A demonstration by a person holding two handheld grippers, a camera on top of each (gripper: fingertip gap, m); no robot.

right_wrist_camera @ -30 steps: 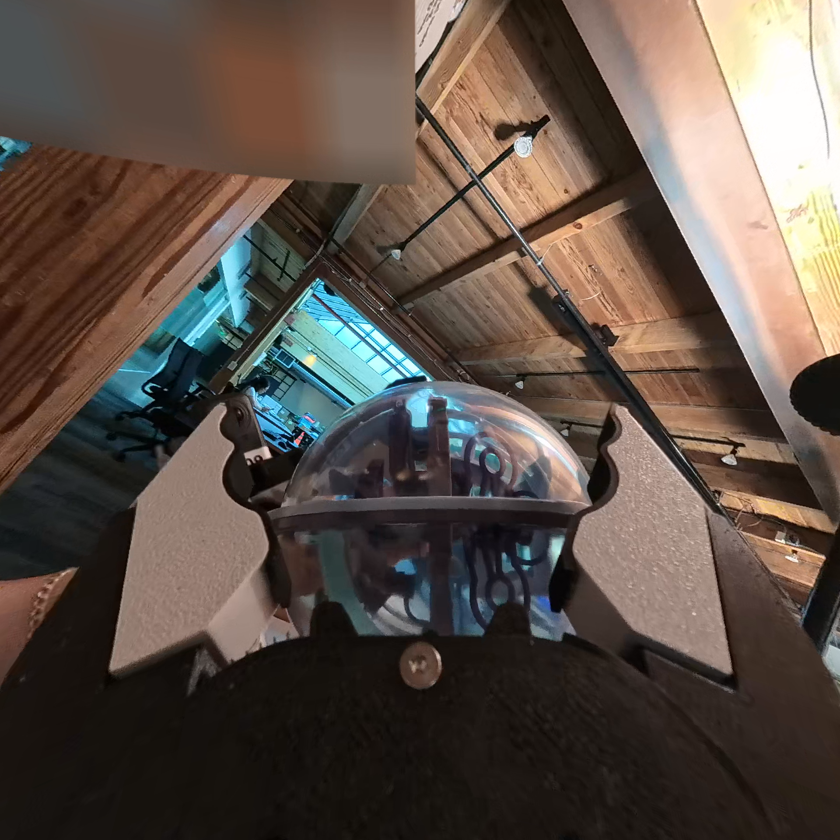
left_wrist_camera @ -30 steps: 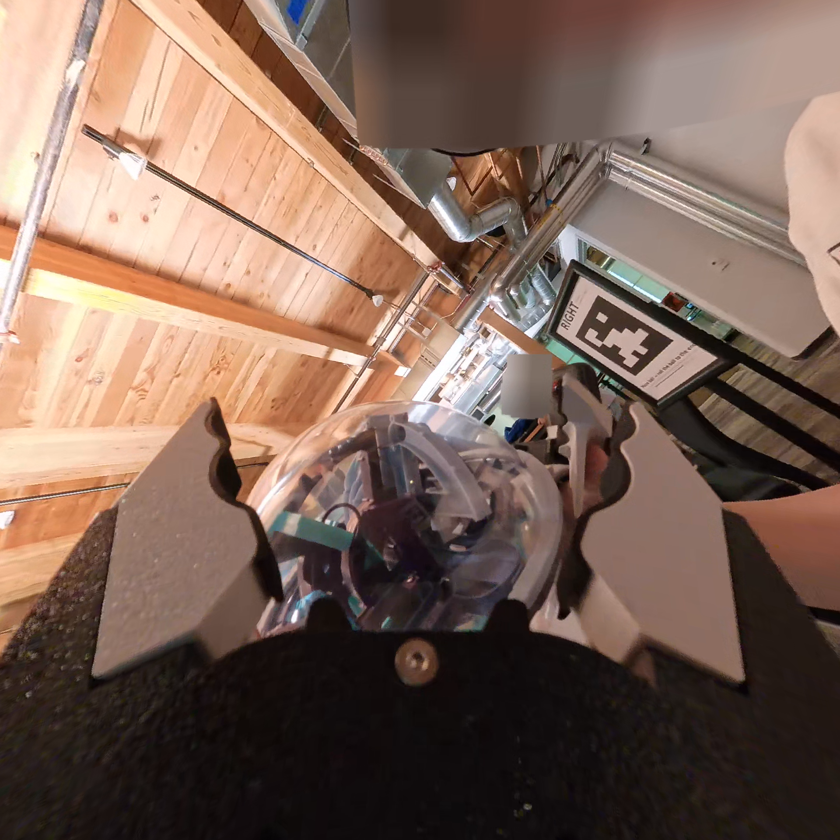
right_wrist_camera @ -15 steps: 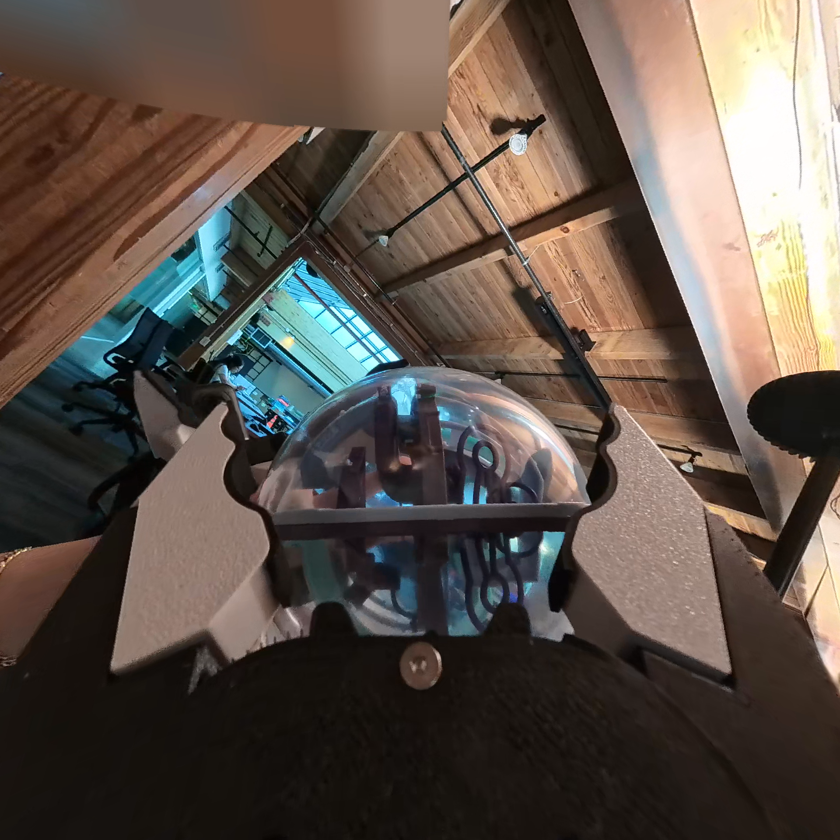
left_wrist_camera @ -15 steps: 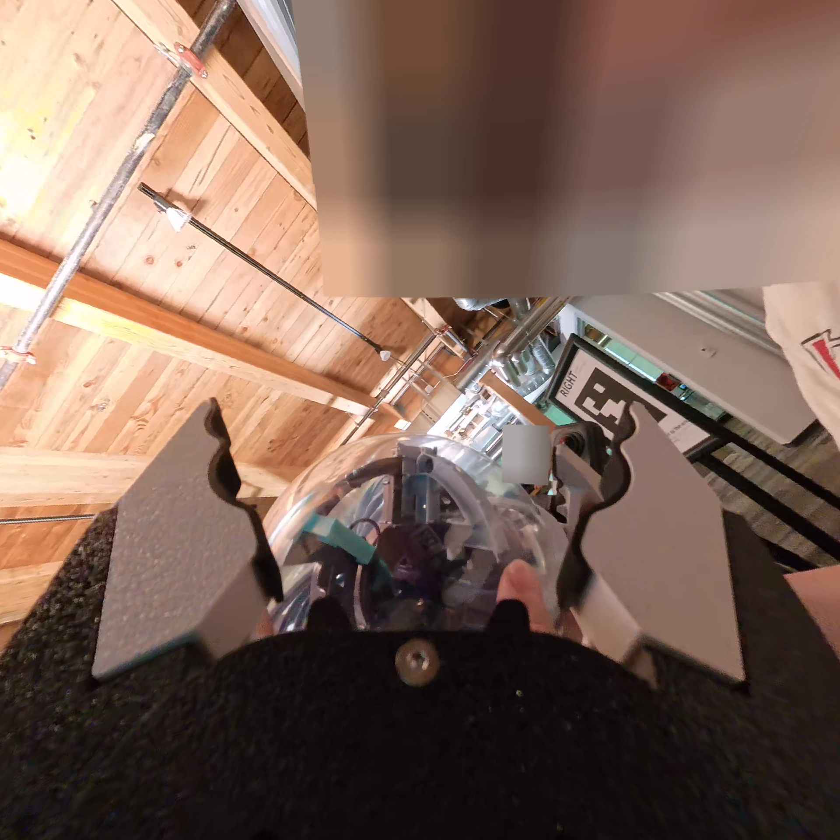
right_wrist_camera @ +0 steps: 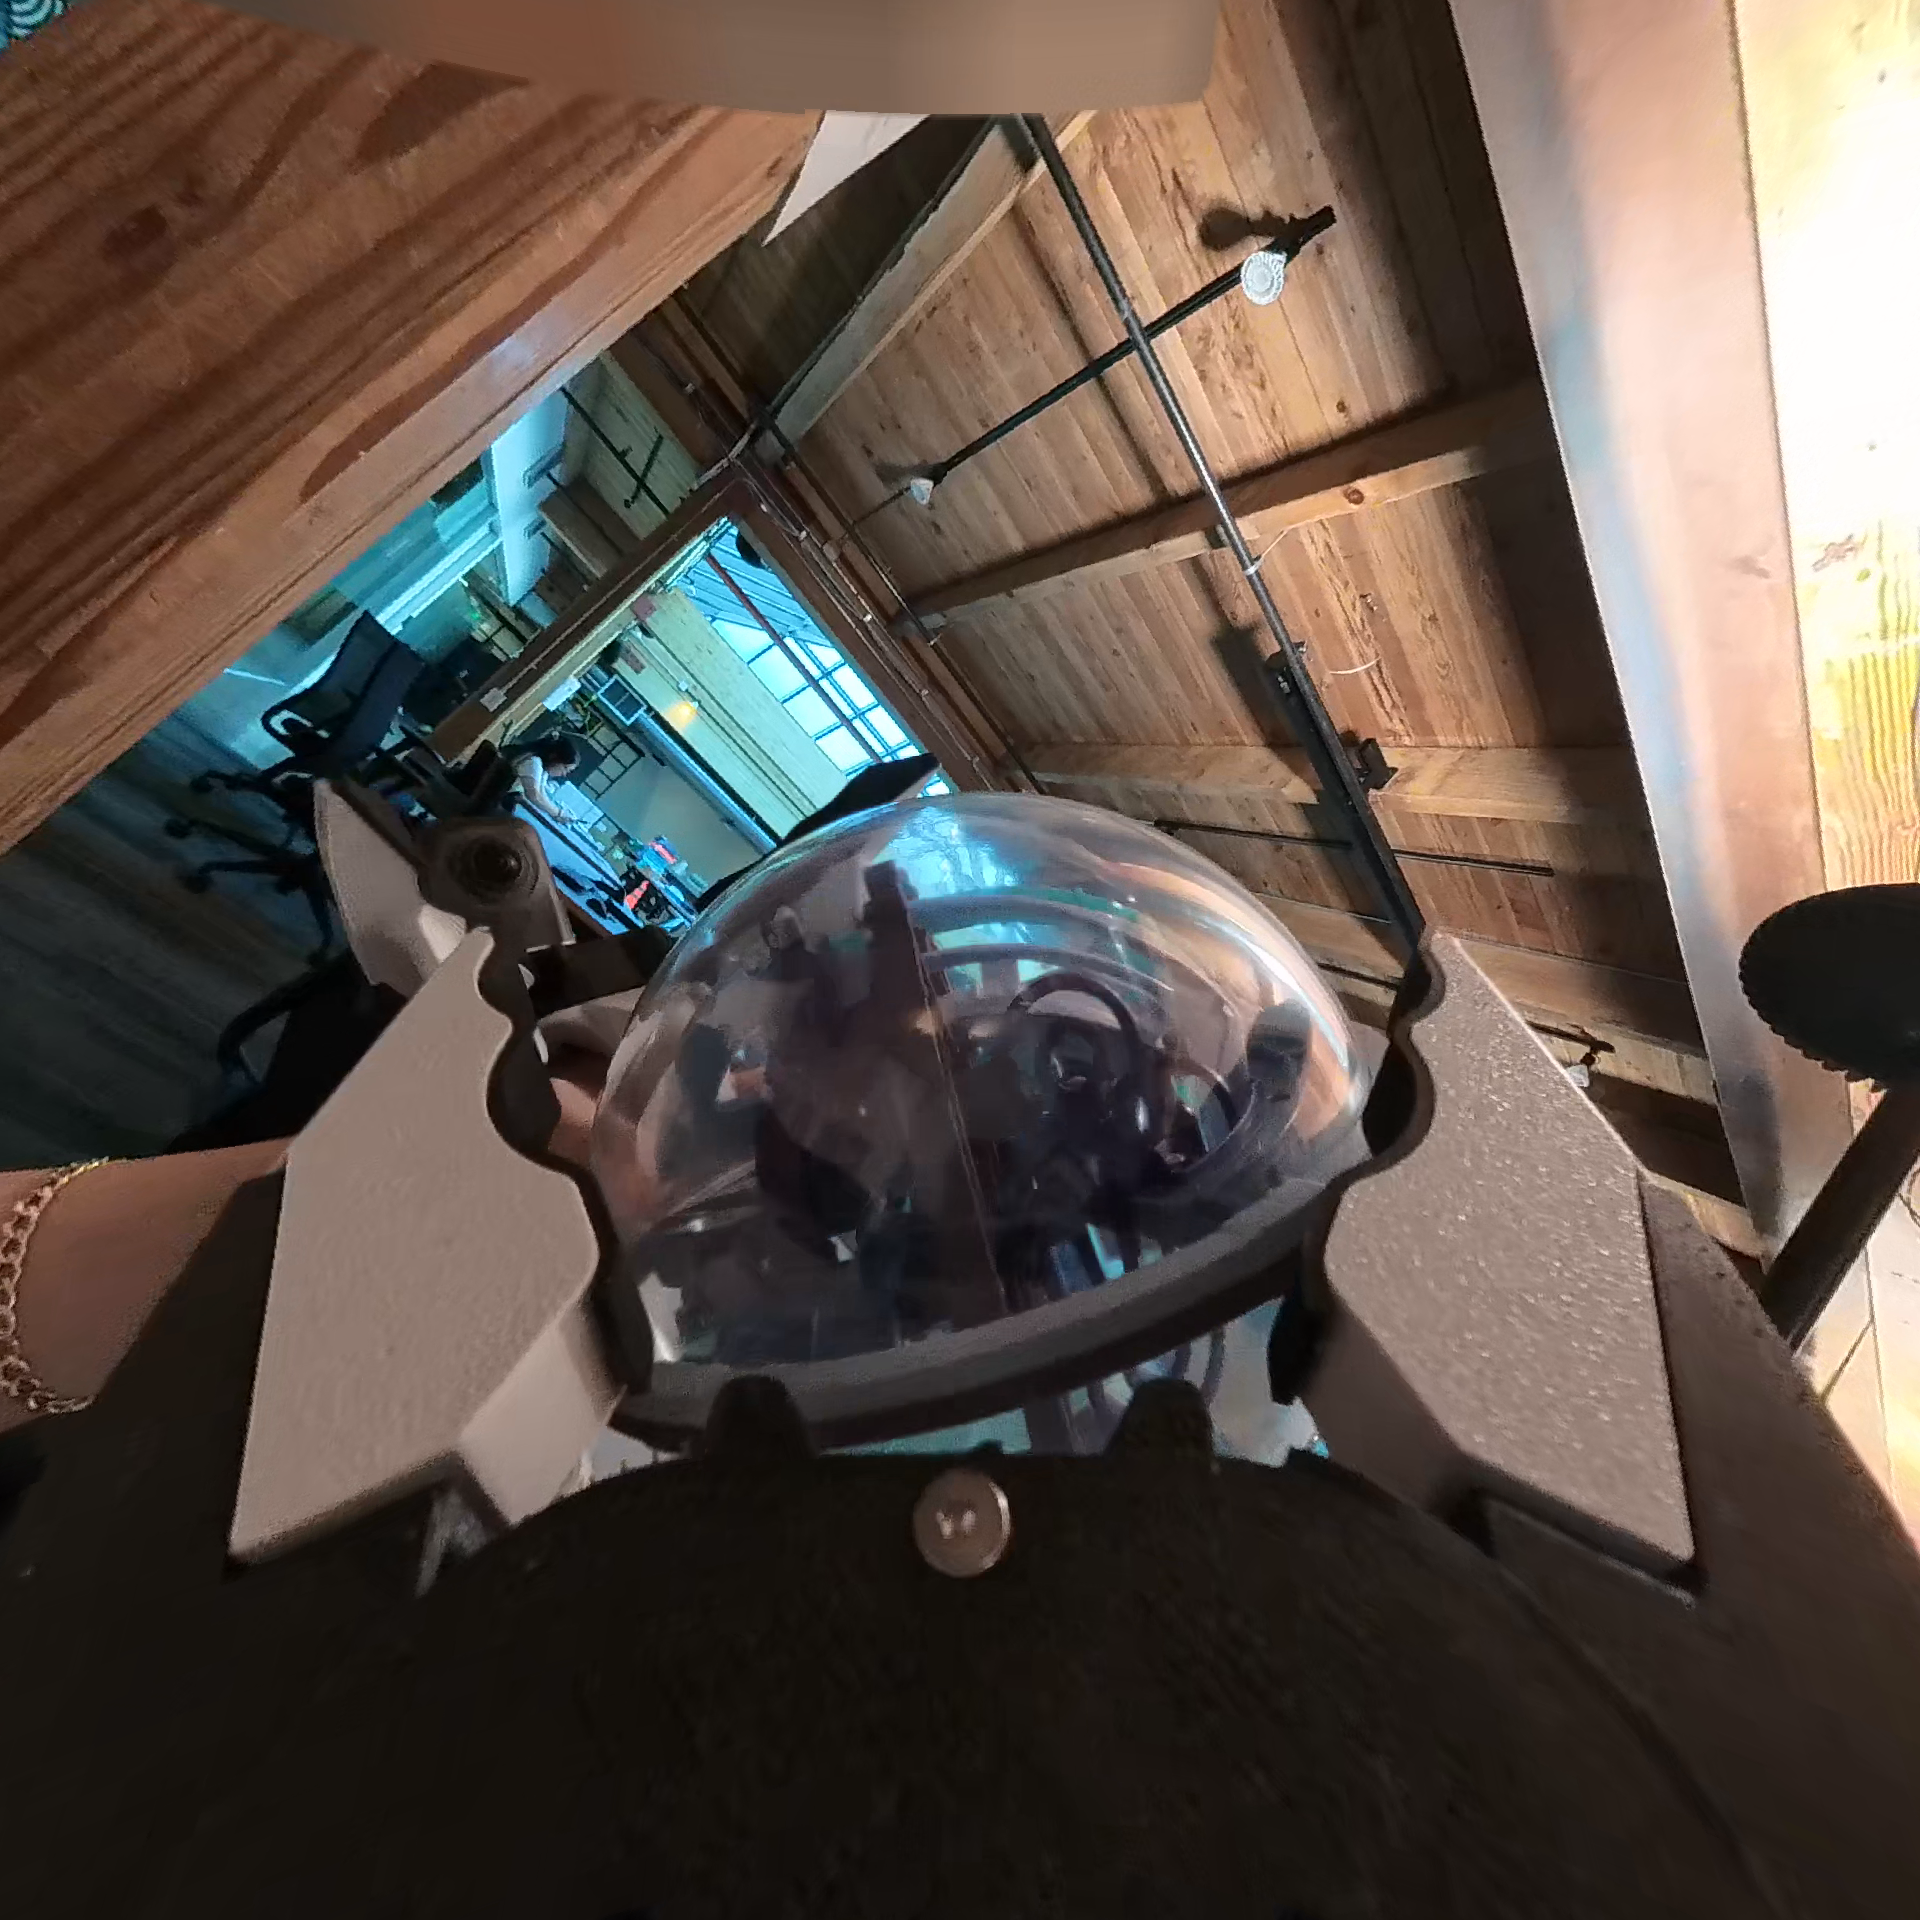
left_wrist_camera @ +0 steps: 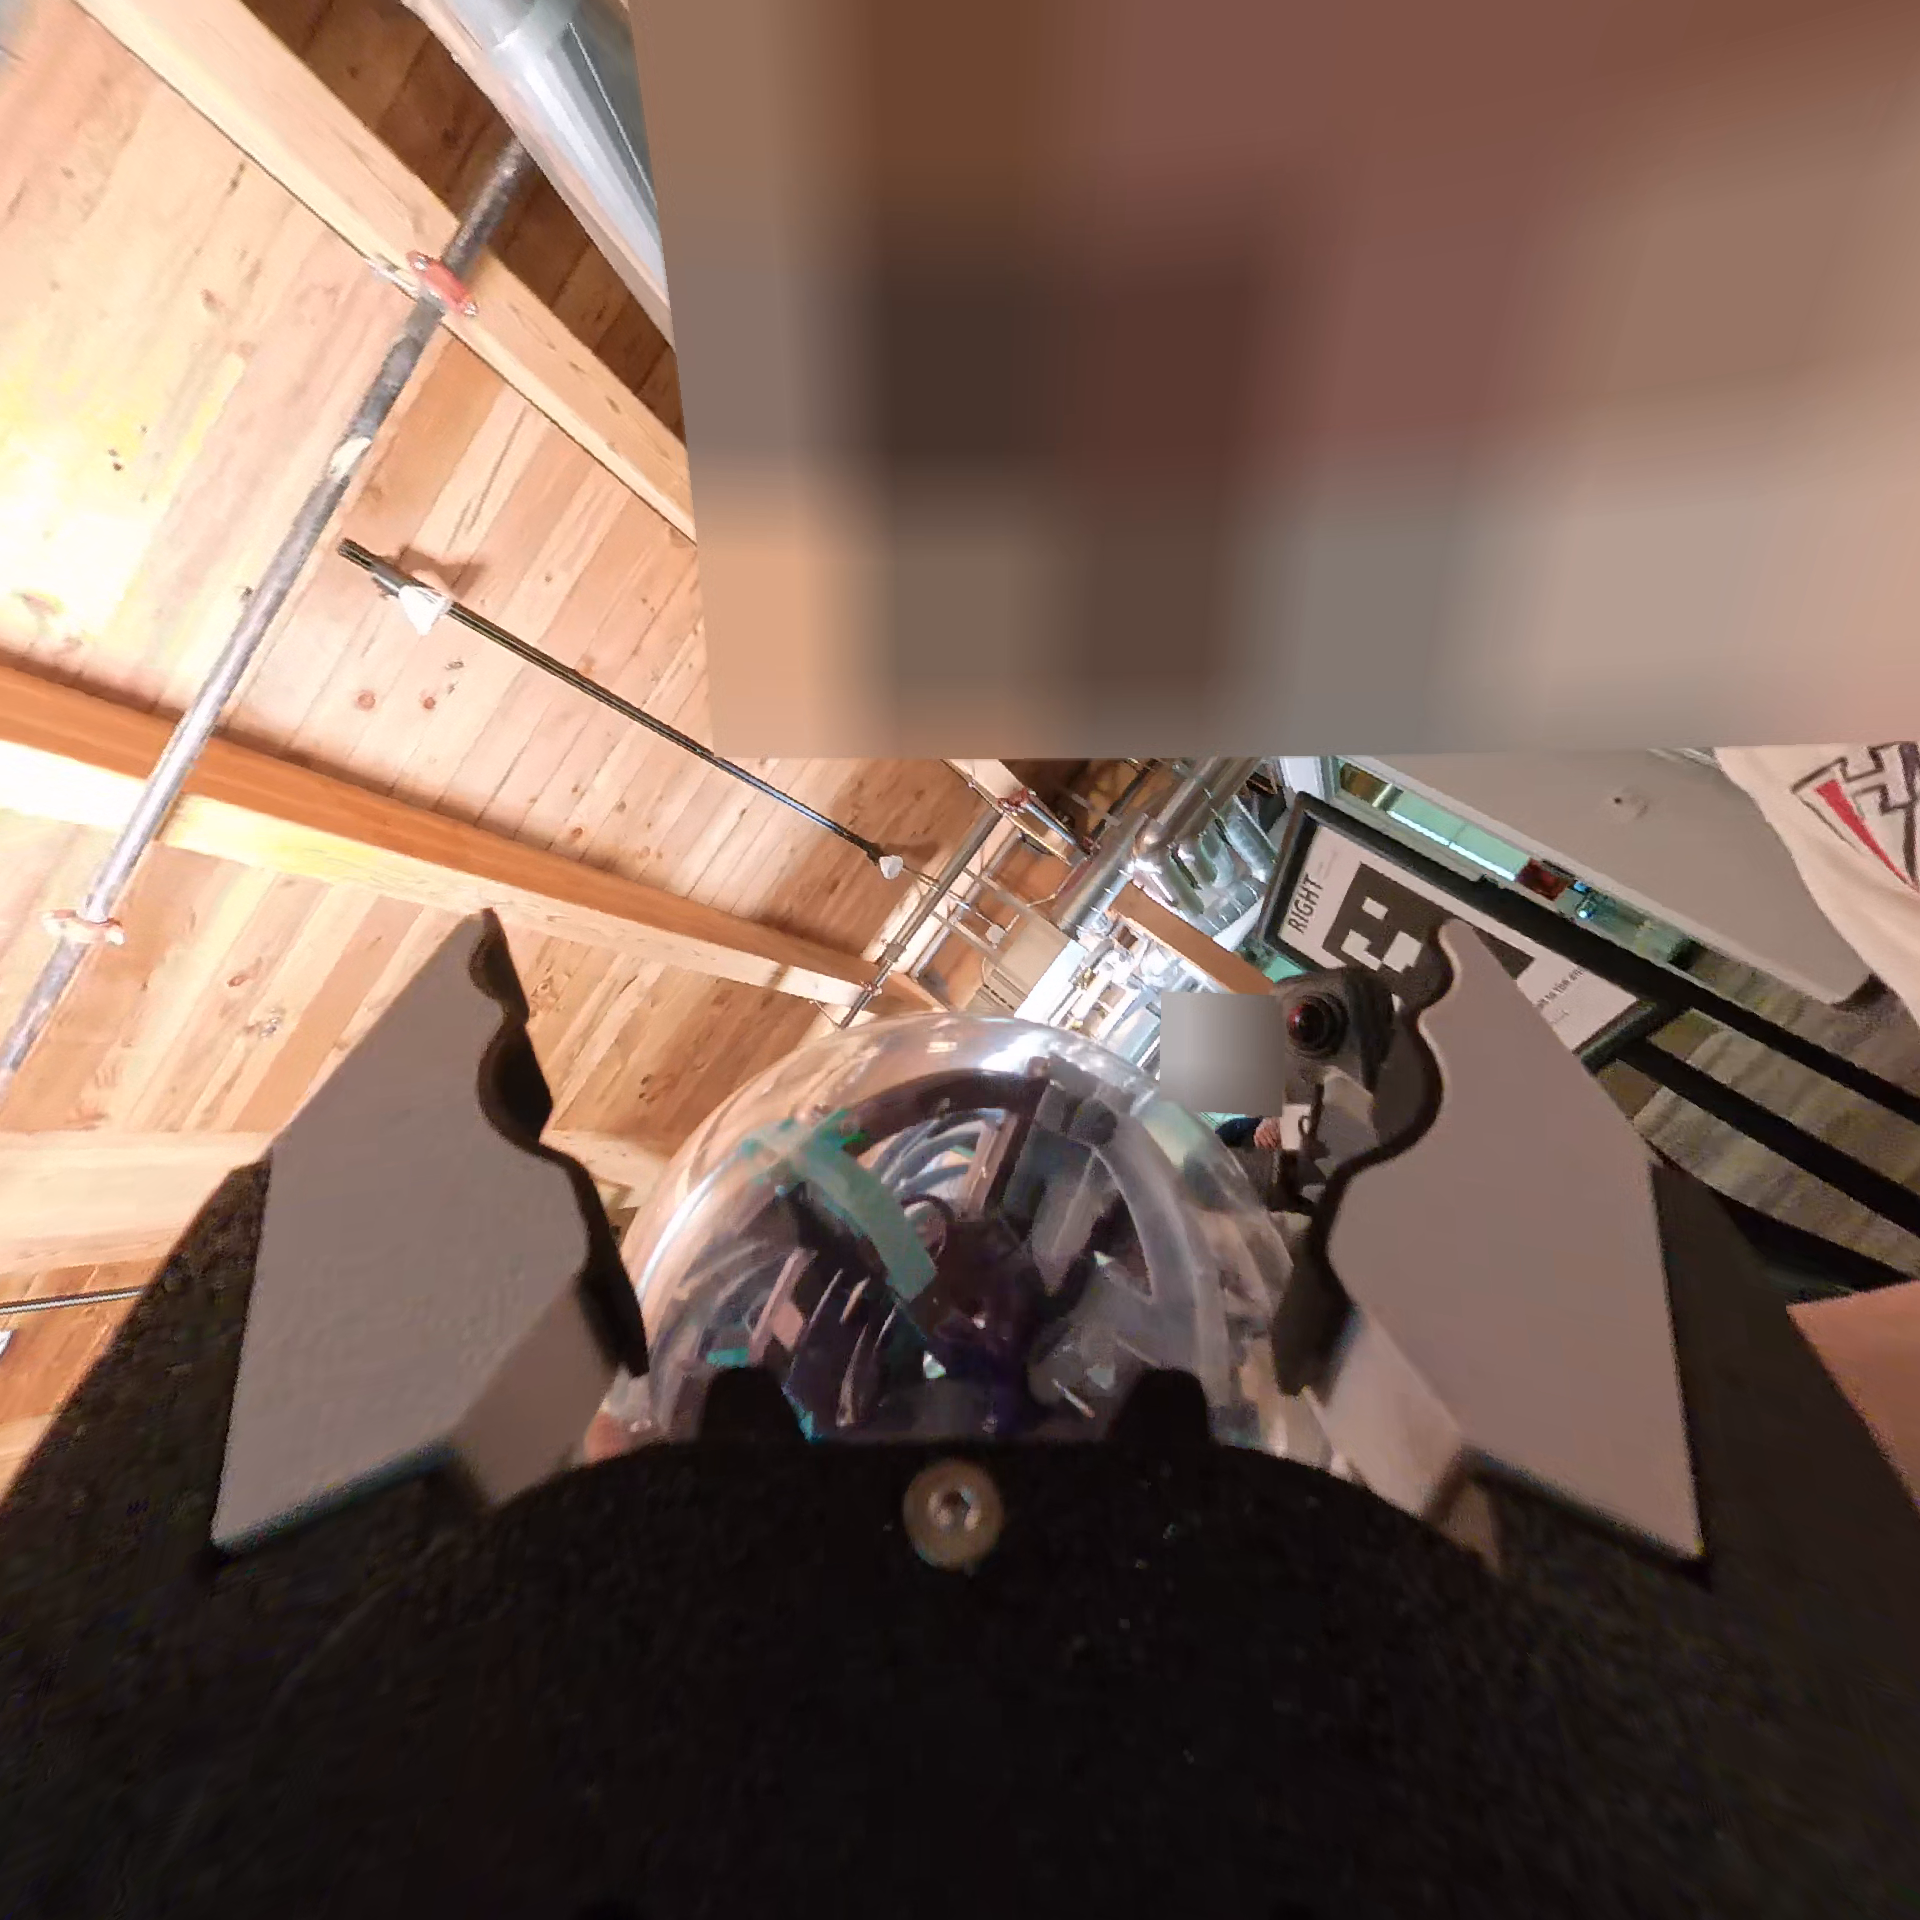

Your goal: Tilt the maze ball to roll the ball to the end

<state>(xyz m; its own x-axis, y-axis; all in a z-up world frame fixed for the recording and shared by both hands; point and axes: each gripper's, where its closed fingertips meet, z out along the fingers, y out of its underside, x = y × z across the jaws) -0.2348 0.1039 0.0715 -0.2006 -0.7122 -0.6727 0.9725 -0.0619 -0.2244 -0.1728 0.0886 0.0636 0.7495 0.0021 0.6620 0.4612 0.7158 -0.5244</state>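
Cradling the clear maze ball (right_wrist_camera: 977,1101) from opposite sides, both tools are spread wide around it and raised toward the timber ceiling (left_wrist_camera: 312,623). In the right wrist view the right tool (right_wrist_camera: 961,945) has the sphere seated deep in its throat; its right finger (right_wrist_camera: 1496,1226) lies against the dark equator ring where that band meets the shell, while on the other side I cannot tell whether pad and shell touch. In the left wrist view the left tool (left_wrist_camera: 966,935) brackets the same maze ball (left_wrist_camera: 956,1226) low between its fingers, the left finger (left_wrist_camera: 416,1195) close on the shell; contact at the far pad is hidden.

A sphere has no long axis, so the equator ring is the reference: from the right tool it runs roughly crosswise, finger to finger, sagging toward the tool body. Neither tool is nearer; each faces the other across the ball, the left tool's camera (right_wrist_camera: 483,862) showing just beyond the right tool's left finger. The small rolling ball inside cannot be picked out among the dark tracks, so which way to tilt next is unclear.
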